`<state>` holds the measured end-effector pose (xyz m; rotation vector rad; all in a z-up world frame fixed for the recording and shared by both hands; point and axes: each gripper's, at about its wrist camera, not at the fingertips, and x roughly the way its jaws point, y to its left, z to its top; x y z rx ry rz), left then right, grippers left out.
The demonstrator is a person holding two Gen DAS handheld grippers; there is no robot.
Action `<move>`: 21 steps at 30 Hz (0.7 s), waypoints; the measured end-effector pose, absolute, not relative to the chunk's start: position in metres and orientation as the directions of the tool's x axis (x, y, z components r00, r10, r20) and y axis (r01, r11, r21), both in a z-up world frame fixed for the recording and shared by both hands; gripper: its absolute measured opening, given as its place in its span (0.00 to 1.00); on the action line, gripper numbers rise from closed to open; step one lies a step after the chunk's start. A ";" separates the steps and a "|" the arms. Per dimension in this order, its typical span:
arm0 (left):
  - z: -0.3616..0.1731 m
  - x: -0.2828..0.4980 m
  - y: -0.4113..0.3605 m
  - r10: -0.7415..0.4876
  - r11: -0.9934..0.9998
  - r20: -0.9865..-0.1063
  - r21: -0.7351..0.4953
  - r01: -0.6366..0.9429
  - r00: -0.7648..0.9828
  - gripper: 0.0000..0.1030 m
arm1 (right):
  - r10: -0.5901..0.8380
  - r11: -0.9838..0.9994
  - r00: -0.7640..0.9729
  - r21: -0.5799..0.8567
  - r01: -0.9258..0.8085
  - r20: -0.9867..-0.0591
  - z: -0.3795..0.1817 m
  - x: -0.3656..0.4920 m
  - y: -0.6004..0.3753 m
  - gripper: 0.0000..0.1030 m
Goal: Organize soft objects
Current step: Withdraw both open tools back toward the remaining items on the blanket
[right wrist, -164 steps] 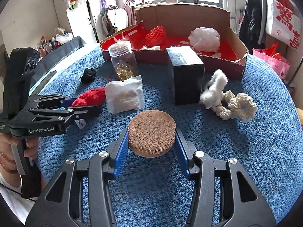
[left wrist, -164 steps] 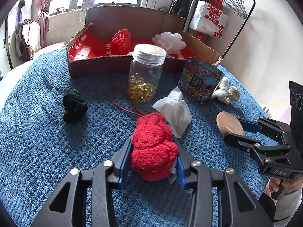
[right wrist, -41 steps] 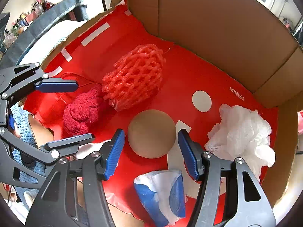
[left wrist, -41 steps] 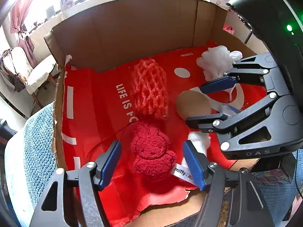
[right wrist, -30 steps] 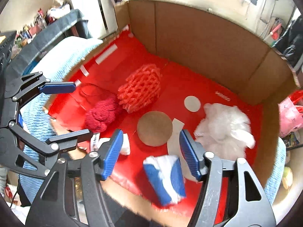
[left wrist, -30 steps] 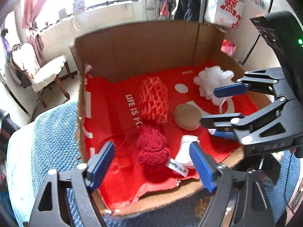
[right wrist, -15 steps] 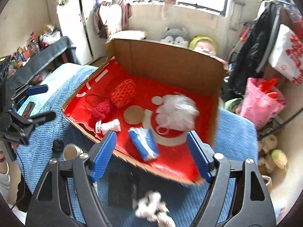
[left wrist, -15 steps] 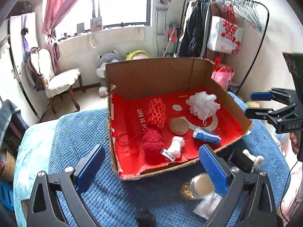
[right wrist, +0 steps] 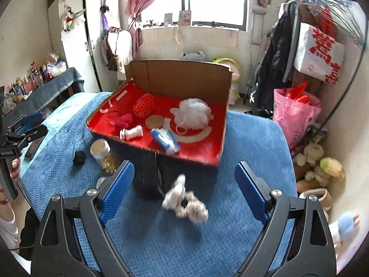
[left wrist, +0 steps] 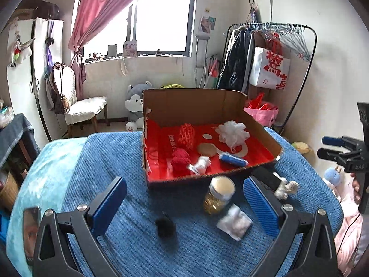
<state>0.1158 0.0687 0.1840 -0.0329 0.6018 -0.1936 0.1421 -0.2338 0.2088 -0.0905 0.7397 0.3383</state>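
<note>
The cardboard box (left wrist: 159,180) with a red lining sits on the blue blanket. It holds the red knitted toy (left wrist: 180,159), the orange foam net (left wrist: 187,133), the tan round pad (left wrist: 205,149), a white mesh puff (left wrist: 233,134), a blue-and-white pack (left wrist: 233,160) and a small white item (left wrist: 201,162). My left gripper (left wrist: 184,207) is open and empty, high above the blanket. My right gripper (right wrist: 184,191) is open and empty too. A black pom-pom (left wrist: 165,227), a white tissue packet (left wrist: 234,221) and a cream scrunchie (right wrist: 186,202) lie outside the box.
A glass jar of yellow beads (left wrist: 218,194) and a dark tin (right wrist: 151,175) stand just in front of the box. The blanket's edges drop off left and right. Plush toys (right wrist: 322,161) lie on the floor at the right, a clothes rack (left wrist: 265,53) behind.
Both grippers let go of the red toy and the tan pad in the box, opened wide and pulled back and up, away from the box.
</note>
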 end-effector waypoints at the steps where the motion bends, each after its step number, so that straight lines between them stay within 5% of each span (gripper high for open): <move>1: 0.181 0.108 0.068 -0.194 0.981 -0.556 -0.094 0.170 0.808 1.00 | 0.267 0.945 0.693 0.042 -0.325 -0.669 0.204 0.134 -0.236 0.87; 21: 0.119 0.037 0.014 -0.246 0.969 -0.478 -0.114 0.218 0.843 1.00 | 0.255 0.964 0.762 0.098 -0.246 -0.595 0.115 0.038 -0.215 0.87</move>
